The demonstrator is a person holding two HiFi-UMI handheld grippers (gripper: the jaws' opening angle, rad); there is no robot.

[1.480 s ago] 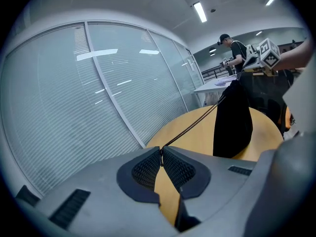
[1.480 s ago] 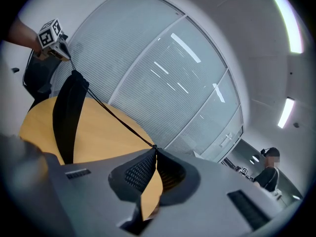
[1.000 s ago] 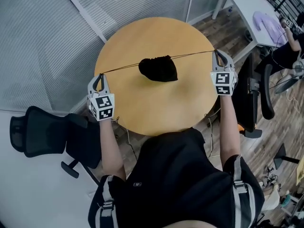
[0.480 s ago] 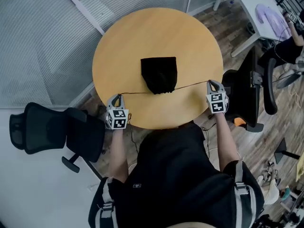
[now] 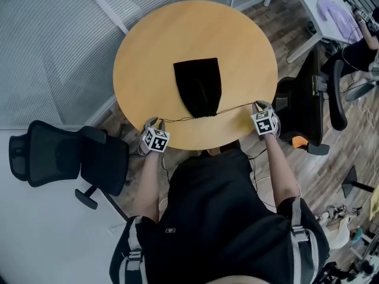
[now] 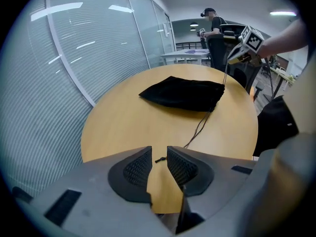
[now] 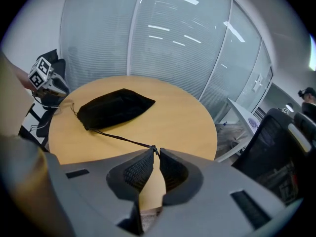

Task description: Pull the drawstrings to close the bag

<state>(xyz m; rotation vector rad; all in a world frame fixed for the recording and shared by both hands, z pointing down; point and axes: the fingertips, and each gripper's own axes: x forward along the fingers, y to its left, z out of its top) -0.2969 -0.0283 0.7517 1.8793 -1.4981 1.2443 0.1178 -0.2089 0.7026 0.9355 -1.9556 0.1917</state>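
A black drawstring bag point(image 5: 198, 87) lies flat on the round wooden table point(image 5: 195, 28), its cinched mouth toward me. One thin cord runs from the mouth to each gripper. My left gripper point(image 5: 153, 123) is at the near left edge of the table. Its jaws have just been opening and now stand apart, with the knotted cord end point(image 6: 159, 159) loose between them and the cord slack. At the near right edge, my right gripper point(image 5: 258, 106) has its jaws almost together. They have just been opening slightly, and their tips still pinch the cord end point(image 7: 153, 149).
A black office chair point(image 5: 59, 158) stands left of the table and another point(image 5: 317, 99) to its right. A white desk point(image 5: 320, 16) with a purple cloth is at the back right, where a person sits. Glass walls with blinds run behind the table.
Both grippers came down and toward me to the table's near edge. The bag, which hung in the air on taut cords, now lies flat on the table. The left cord has gone slack.
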